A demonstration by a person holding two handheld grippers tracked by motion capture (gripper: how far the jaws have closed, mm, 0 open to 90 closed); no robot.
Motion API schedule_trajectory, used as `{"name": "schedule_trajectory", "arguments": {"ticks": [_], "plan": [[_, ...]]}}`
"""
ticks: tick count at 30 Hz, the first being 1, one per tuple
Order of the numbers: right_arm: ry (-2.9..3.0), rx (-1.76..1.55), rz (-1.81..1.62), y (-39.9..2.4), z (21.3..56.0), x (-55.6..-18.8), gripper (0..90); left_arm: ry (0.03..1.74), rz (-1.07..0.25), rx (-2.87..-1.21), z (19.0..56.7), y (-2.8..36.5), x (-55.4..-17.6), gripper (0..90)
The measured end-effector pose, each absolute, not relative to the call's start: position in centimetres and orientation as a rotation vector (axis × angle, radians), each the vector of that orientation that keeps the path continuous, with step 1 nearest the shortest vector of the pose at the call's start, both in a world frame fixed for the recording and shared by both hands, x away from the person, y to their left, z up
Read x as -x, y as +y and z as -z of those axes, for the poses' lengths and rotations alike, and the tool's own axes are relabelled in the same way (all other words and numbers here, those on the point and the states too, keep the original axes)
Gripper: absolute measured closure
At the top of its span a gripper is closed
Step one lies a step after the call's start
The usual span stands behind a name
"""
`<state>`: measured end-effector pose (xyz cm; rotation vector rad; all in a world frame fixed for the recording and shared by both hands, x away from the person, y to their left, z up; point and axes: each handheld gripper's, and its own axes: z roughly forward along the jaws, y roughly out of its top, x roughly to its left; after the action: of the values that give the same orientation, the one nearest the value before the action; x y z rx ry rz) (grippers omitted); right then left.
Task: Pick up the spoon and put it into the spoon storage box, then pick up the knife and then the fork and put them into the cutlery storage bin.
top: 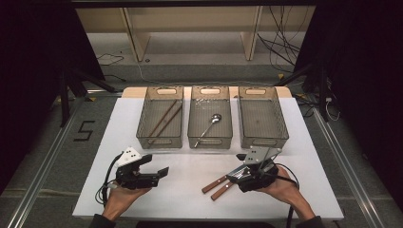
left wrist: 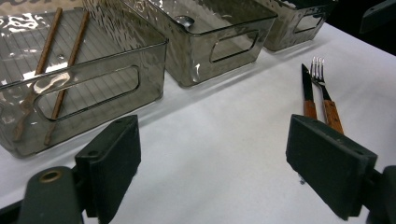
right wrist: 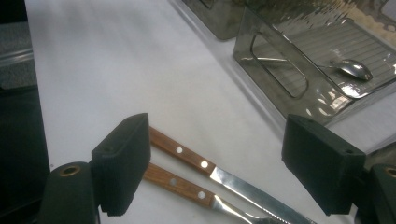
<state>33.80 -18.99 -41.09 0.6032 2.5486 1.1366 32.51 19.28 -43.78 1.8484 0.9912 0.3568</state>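
A knife [top: 215, 183] and a fork [top: 222, 190] with wooden handles lie side by side on the white table [top: 185, 194], front right. My right gripper [top: 237, 167] hangs just above their metal ends, open, its jaws wide on either side of them. In the right gripper view the knife [right wrist: 196, 161] and fork [right wrist: 180, 185] lie between the jaws of that gripper [right wrist: 217, 135], untouched. My left gripper [top: 157, 165] is at the front left, open and holding nothing. In the left gripper view the knife [left wrist: 306, 93] and fork [left wrist: 324, 93] lie beyond the right jaw of that gripper [left wrist: 212, 140].
Three clear grey bins stand in a row across the middle of the table. The left bin [top: 159, 141] holds brown chopsticks [top: 164, 118]. The middle bin [top: 210, 141] holds a spoon [top: 211, 122]. I see nothing in the right bin [top: 263, 141]. Bare white tabletop lies between the two grippers.
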Motion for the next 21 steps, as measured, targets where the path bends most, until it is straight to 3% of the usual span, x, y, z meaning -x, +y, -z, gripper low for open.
{"name": "schedule_trajectory", "arguments": {"ticks": [21], "plan": [[2.675, -0.459, -0.954, -16.8, 41.0, -36.3, 26.1, 0.971, -0.396, -1.793, 44.1, 20.3, -31.4, 16.4]]}}
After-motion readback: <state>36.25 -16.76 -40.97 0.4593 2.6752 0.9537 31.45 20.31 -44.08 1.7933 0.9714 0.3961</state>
